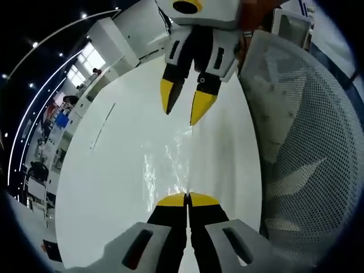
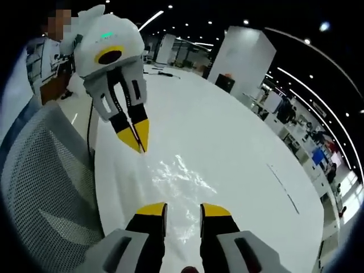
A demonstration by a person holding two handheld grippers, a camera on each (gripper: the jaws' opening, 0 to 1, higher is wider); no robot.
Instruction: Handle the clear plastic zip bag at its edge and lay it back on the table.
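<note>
The clear plastic zip bag [image 1: 166, 162] lies flat on the white table [image 1: 108, 193], visible mostly as crinkled glints. My left gripper [image 1: 186, 199] is shut, its yellow tips pressed together at the bag's near edge. Opposite it, my right gripper [image 1: 181, 114] hangs open over the bag's far end. In the right gripper view, the bag [image 2: 179, 176] stretches from my open right gripper [image 2: 183, 209] to the shut left gripper [image 2: 138, 145], whose tips touch the bag's edge on the table [image 2: 239, 131].
A grey mesh chair back [image 1: 307, 142] stands close against the table's edge, also seen as the chair [image 2: 40, 187] beside the left gripper. A person [image 2: 48, 57] stands behind it. A thin dark line [image 1: 102, 128] marks the tabletop. Office desks lie beyond.
</note>
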